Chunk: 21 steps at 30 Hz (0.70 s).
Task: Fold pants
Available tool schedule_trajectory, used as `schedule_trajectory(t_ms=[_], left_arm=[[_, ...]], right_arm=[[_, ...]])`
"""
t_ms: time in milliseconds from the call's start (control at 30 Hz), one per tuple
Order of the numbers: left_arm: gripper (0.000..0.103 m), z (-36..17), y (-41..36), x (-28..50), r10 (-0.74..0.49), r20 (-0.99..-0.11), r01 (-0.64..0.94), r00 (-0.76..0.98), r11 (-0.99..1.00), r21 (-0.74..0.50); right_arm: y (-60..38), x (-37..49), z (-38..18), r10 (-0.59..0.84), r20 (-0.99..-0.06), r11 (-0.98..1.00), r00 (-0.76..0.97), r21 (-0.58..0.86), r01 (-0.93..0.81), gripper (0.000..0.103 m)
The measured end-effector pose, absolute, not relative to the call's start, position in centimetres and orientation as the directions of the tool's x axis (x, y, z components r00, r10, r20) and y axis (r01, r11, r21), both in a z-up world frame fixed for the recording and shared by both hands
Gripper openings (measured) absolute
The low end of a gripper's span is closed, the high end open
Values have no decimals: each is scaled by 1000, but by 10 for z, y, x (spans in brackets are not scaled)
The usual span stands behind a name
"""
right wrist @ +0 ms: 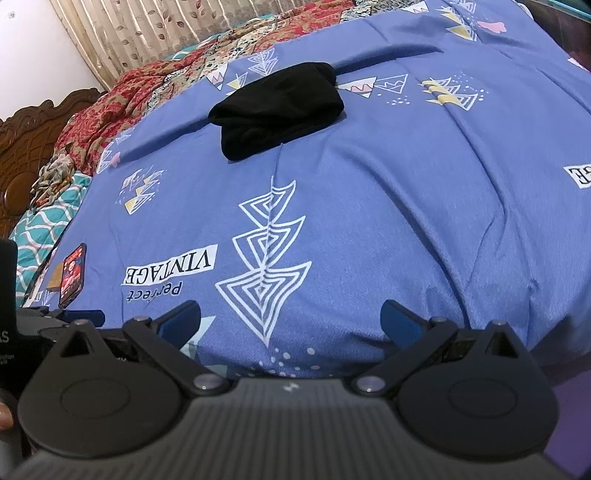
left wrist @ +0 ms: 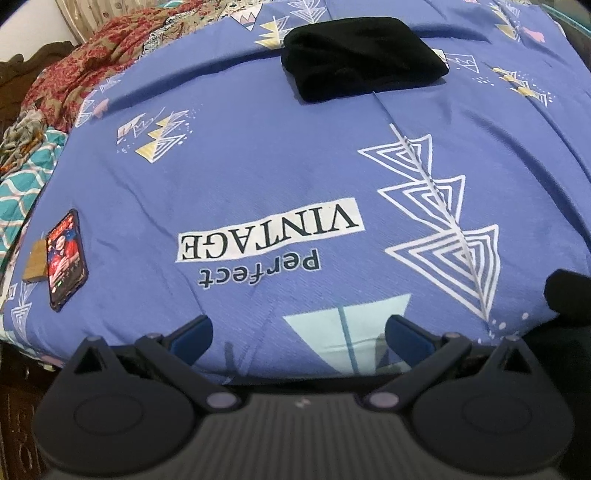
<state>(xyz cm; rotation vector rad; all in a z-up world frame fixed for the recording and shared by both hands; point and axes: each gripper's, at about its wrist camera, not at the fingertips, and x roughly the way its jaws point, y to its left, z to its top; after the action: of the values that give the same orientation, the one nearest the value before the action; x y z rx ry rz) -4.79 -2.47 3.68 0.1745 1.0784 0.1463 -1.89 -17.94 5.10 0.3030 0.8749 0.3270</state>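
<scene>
A blue bedsheet [left wrist: 258, 177] covers nearly the whole scene, drawn over the bed with a few long creases and printed with white nested-triangle figures, small yellow and pink triangle clusters, and a white label that reads "VINTAGE" above the dark word "Perfect" — both upside down from the cameras. In the right wrist view a second white label at the far right edge shows only cut-off letters that cannot be read in full. Along the left side lies a rumpled red patterned blanket [right wrist: 110, 107], with a teal and white wavy-print cloth [left wrist: 26, 177] nearer, a carved wooden headboard [right wrist: 33, 140] behind them and a leaf-print curtain [right wrist: 147, 33] on the far wall. The black pants [left wrist: 362, 62] sit folded into a compact bundle on the far part of the sheet, near its middle, well apart from both grippers. The left gripper [left wrist: 299, 332] hangs over the near edge of the bed, its blue-padded fingers spread wide with nothing between them; the right gripper [right wrist: 291, 321] does likewise just to its right, jaws released and empty. A phone [left wrist: 66, 258] with a lit, reddish screen — its writing too small to read — lies at the near left on the sheet, touching a small brown card [left wrist: 35, 262] beside it.
</scene>
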Motion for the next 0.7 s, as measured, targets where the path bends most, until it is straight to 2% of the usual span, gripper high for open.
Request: schedule_trajectory(t_ms=[700], left_arm=[[103,37,-21,-50,219,-860,-43,461,973,225]], right_arm=[[-180,-22,53,395,-677,909,620,387,-157,103]])
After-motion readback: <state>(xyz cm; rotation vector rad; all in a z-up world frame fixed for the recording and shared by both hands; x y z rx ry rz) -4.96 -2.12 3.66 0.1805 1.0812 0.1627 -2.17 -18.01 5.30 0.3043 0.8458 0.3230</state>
